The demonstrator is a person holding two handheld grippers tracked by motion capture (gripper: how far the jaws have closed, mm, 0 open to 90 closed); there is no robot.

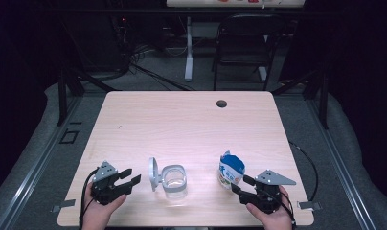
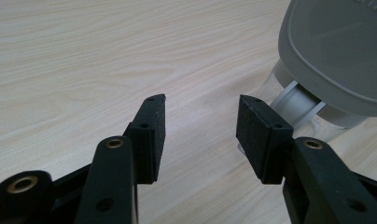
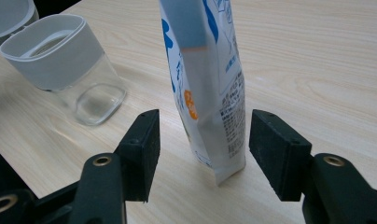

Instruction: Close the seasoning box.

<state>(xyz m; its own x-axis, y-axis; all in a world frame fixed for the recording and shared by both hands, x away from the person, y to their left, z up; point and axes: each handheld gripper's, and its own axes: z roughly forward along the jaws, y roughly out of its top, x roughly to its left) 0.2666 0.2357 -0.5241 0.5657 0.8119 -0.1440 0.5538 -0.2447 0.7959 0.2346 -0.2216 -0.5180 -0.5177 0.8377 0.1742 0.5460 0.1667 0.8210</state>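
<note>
Right gripper (image 3: 203, 156) gapes around upright pouch (image 3: 207, 88), its print unreadable; left gripper (image 2: 200, 135) open, empty.

On the worktop (image 1: 182, 120), near the person's edge, the container (image 1: 174, 178) sits left of centre, its hinged lid (image 1: 153, 173) standing open on its left side. Right of it, apart, the pouch (image 1: 231, 169) stands upright. The left hand-held gripper (image 1: 127, 180) lies just left of the lid, jaws apart, nothing between them. The right hand-held gripper (image 1: 239, 184) sits at the pouch's near right, its jaws flanking the pouch's base (image 3: 219, 158) without touching. A grommet hole (image 1: 221, 103) lies at the far edge, a chair (image 1: 244, 43) behind the worktop.
</note>
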